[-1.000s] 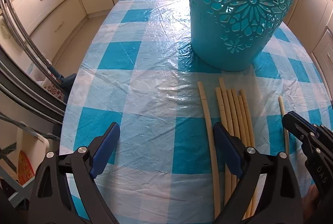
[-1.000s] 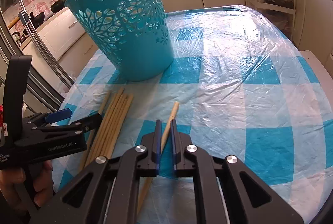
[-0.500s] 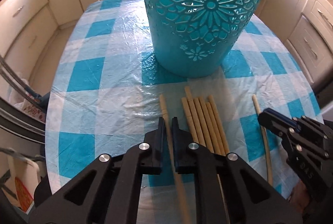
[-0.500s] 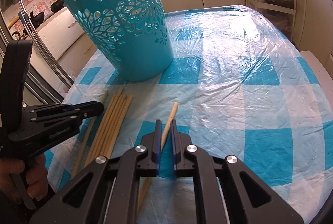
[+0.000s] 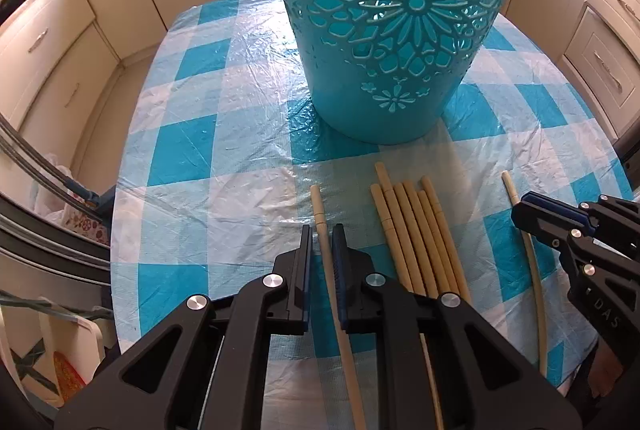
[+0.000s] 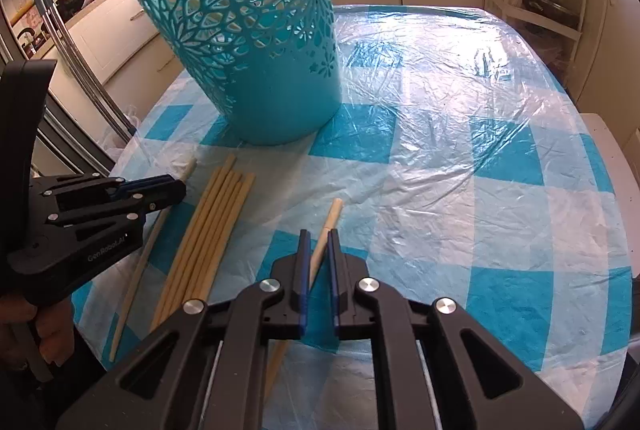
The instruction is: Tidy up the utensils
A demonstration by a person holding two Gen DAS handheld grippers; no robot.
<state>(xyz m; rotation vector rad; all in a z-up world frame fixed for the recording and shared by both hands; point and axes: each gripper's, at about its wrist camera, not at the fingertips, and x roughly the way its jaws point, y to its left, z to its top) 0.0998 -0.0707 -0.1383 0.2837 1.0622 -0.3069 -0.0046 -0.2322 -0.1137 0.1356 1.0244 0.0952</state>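
Now, through my left wrist camera, my left fingers (image 5: 321, 245) are closed on a single pale chopstick (image 5: 325, 230) that runs between the blue pads and on toward the teal basket (image 5: 396, 42). That chopstick lies apart from the bundle of chopsticks (image 5: 416, 230), which sits just to its right on the bench (image 5: 192, 150) under its blue-and-white checked cover. The basket stands upright beyond the sticks, toward the far end of the bench. At the right edge of the bench my right fingers (image 5: 520, 208) come in from the side, clamped on another lone chopstick (image 5: 534, 270).

Through my right wrist camera, my right fingers (image 6: 318, 248) are shut on that lone chopstick (image 6: 330, 218), whose blunt end sticks out past the pads toward the basket (image 6: 256, 42). The bundle (image 6: 212, 222) lies to the left, near the left edge of the bench (image 6: 500, 170). Further left, my left fingers (image 6: 180, 188) hold their stick (image 6: 150, 242), and part of my hand (image 6: 44, 326) shows at the handle.
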